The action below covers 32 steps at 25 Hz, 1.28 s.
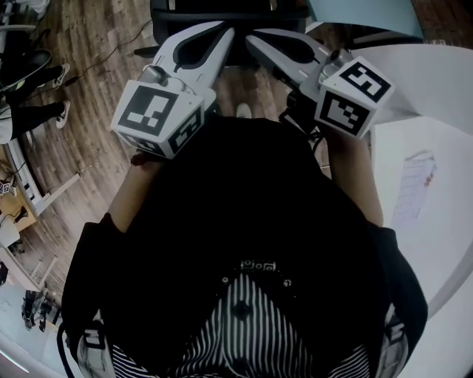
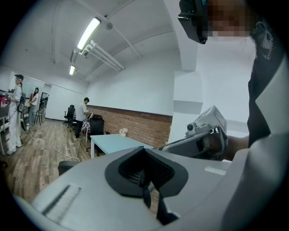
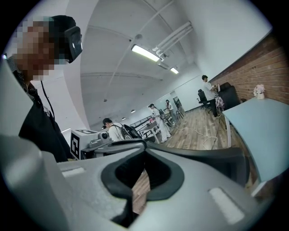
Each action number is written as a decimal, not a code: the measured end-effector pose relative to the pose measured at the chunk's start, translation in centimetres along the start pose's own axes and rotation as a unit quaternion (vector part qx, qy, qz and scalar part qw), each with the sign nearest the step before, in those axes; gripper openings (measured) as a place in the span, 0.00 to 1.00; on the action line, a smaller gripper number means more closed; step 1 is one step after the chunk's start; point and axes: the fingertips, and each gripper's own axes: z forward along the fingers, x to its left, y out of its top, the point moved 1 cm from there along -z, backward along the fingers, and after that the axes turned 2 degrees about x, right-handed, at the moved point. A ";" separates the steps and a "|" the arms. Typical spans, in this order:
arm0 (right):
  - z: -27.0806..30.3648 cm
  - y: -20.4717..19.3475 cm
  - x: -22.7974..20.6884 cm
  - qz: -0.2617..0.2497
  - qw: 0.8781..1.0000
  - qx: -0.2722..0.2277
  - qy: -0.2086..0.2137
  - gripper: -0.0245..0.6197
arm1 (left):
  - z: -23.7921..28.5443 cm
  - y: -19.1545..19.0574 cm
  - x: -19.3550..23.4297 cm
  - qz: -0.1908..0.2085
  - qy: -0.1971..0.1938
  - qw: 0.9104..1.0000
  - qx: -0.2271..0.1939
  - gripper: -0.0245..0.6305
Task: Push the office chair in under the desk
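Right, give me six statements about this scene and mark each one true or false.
1. The left gripper and the right gripper both have their jaws shut with nothing between them. True.
2. The desk at the person's right is black. False: the desk is white.
3. The dark office chair stands just ahead of the two grippers. True.
4. The floor is carpeted. False: the floor is wooden planks.
5. A printed sheet lies on the desk. True.
6. Nobody else is in the room. False: another person stands far back, near the brick wall.
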 end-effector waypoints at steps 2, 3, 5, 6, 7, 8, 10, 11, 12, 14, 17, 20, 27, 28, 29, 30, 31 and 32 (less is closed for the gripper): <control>-1.1 -0.8 -0.4 0.000 1.000 -0.002 -0.010 0.04 | -0.3 -0.7 -0.3 0.001 0.003 1.000 0.000 0.02; -1.4 -1.0 -0.6 0.001 1.000 -0.003 -0.015 0.04 | -0.5 -1.0 0.0 0.001 0.007 1.000 0.001 0.02; -1.1 -0.6 -1.0 0.003 1.000 -0.003 -0.025 0.04 | -1.2 -1.5 1.6 -0.003 0.016 1.000 0.008 0.03; -0.9 -0.3 -1.3 0.003 1.000 -0.002 -0.031 0.04 | -1.5 -1.7 2.6 -0.008 0.022 1.000 0.013 0.04; -0.9 -0.2 -1.6 0.002 0.999 -0.002 -0.038 0.04 | -1.7 -1.9 3.4 -0.011 0.026 0.999 0.017 0.05; -1.1 -0.1 -2.0 0.001 0.999 -0.002 -0.046 0.04 | -1.9 -2.1 4.0 -0.014 0.030 0.999 0.019 0.06; -1.6 -0.2 -3.0 0.002 0.998 -0.002 -0.067 0.04 | -2.4 -2.6 5.1 -0.017 0.040 0.999 0.023 0.07; -1.9 -0.2 -3.5 0.004 0.997 -0.002 -0.078 0.04 | -2.7 -3.0 5.7 -0.018 0.047 0.998 0.027 0.09; -2.1 -0.3 -4.1 0.006 0.996 -0.003 -0.089 0.04 | -3.0 -3.4 6.4 -0.020 0.054 0.998 0.033 0.11; -2.5 -0.4 -5.0 0.011 0.994 -0.005 -0.109 0.04 | -3.5 -4.3 7.4 -0.030 0.070 0.996 0.048 0.14; -3.1 -0.8 -6.2 0.005 0.991 -0.002 -0.136 0.04 | -3.3 -5.5 8.1 -0.024 0.082 0.994 0.063 0.24; -3.1 -1.0 -7.0 -0.008 0.987 0.007 -0.158 0.08 | -2.7 -6.9 8.8 0.007 0.081 0.993 0.081 0.33; -3.8 -2.5 -9.7 -0.016 0.976 0.019 -0.215 0.29 | -2.8 -9.3 10.2 -0.013 0.099 0.990 0.099 0.41; -3.8 -2.8 -10.2 -0.011 0.976 0.020 -0.219 0.32 | -2.7 -9.5 10.4 -0.013 0.101 0.990 0.101 0.42; -3.8 -3.0 -10.5 -0.008 0.975 0.022 -0.222 0.35 | -2.7 -9.6 10.7 -0.014 0.105 0.989 0.102 0.43; -3.8 -3.2 -10.8 -0.005 0.974 0.025 -0.225 0.38 | -2.7 -9.5 11.0 -0.015 0.109 0.989 0.101 0.43; -3.7 -3.5 -11.1 -0.004 0.973 0.028 -0.228 0.42 | -2.7 -9.4 11.3 -0.017 0.113 0.988 0.100 0.45; -3.6 -3.7 -11.3 -0.004 0.972 0.033 -0.231 0.43 | -2.7 -9.4 11.5 -0.019 0.115 0.988 0.099 0.46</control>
